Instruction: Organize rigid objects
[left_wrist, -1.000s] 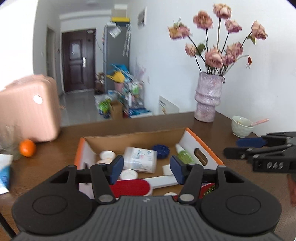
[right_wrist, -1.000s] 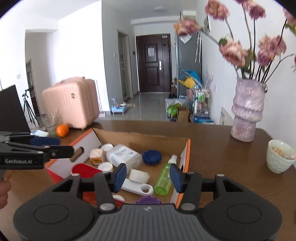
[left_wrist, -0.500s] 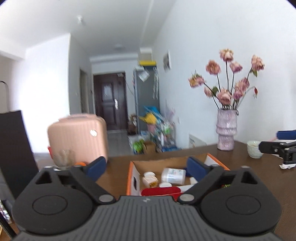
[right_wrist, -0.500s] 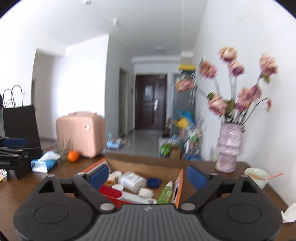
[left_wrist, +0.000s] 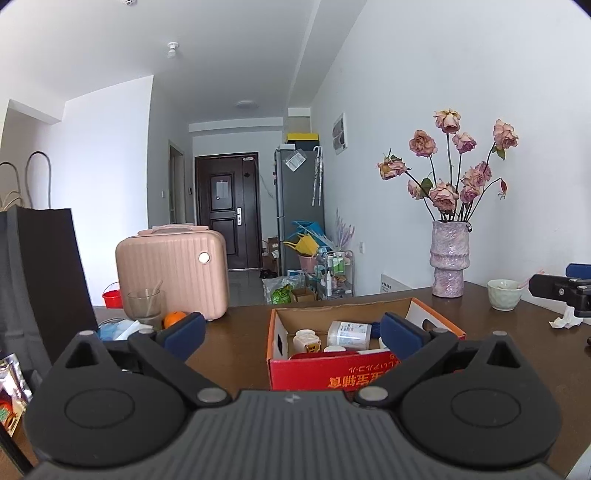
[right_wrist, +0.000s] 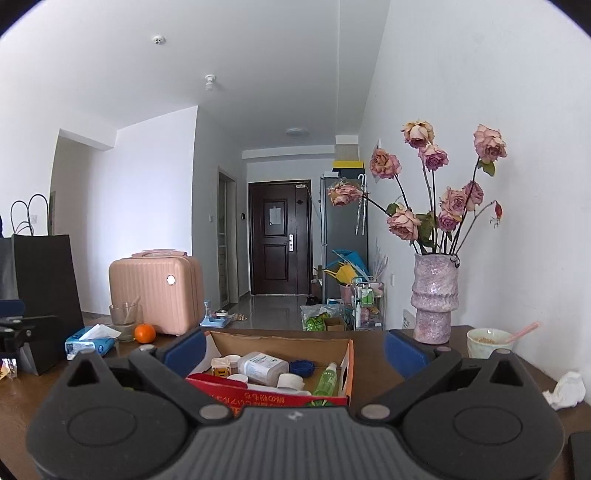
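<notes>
An open cardboard box (left_wrist: 332, 376) with red and orange sides stands on the dark wooden table; it also shows in the right wrist view (right_wrist: 347, 362). In it lie a clear plastic jar (right_wrist: 262, 367), small white jars (left_wrist: 304, 338), a blue lid (right_wrist: 302, 366) and a green bottle (right_wrist: 325, 380). My left gripper (left_wrist: 291, 332) is open and empty, held back from the box and above the table. My right gripper (right_wrist: 293, 347) is open and empty, also back from the box. Each gripper shows at the edge of the other's view.
A pink vase of dried roses (left_wrist: 448, 264) and a small bowl (left_wrist: 504, 293) stand at the back right, a crumpled tissue (right_wrist: 567, 389) nearer. At the left are a pink case (left_wrist: 173, 273), a glass (left_wrist: 144, 306), an orange (right_wrist: 144, 332), a tissue pack (right_wrist: 90, 341) and a black paper bag (left_wrist: 40, 280).
Both grippers have pulled back and up from over the box and opened wide. The box contents have not moved.
</notes>
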